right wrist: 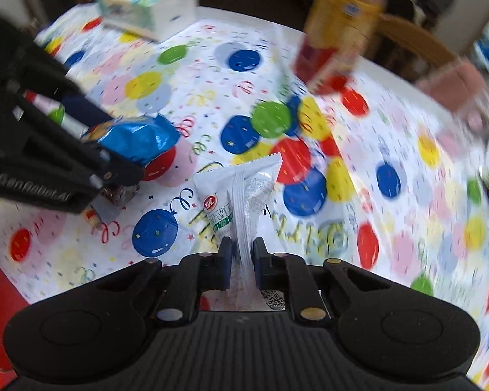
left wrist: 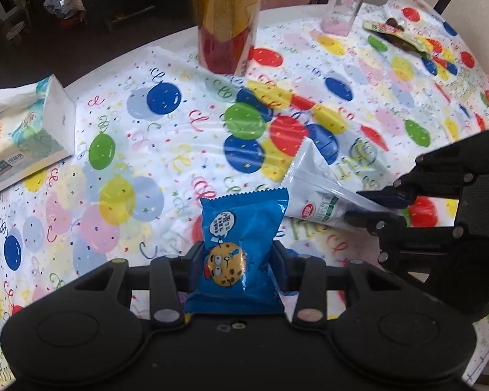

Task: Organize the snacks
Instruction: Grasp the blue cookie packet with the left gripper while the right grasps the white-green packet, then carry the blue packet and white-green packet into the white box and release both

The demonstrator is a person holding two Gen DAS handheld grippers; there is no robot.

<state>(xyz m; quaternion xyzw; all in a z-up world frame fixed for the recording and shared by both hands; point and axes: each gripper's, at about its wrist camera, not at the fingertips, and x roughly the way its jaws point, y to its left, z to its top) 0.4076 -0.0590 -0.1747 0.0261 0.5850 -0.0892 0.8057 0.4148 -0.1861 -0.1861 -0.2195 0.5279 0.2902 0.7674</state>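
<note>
My left gripper (left wrist: 238, 260) is shut on a blue cookie packet (left wrist: 236, 228) with a cartoon cookie printed on it, held upright above the balloon-print tablecloth. To its right my right gripper (left wrist: 375, 207) pinches a white snack packet (left wrist: 313, 189) with a red and green label. In the right wrist view that white packet (right wrist: 241, 195) stands between the shut fingers of the right gripper (right wrist: 243, 260), and the left gripper (right wrist: 114, 150) comes in from the left with the blue packet (right wrist: 140, 140). A small dark wrapped sweet (right wrist: 119, 194) lies under the left gripper.
A tall bottle (left wrist: 228, 19) of red drink with a yellow label stands at the back. A tissue box (left wrist: 22, 133) sits far left, a clear container (left wrist: 345, 3) at the back right, and a flat green-edged snack packet (left wrist: 401, 36) lies at the far right. The tablecloth (left wrist: 166, 150) covers a round table.
</note>
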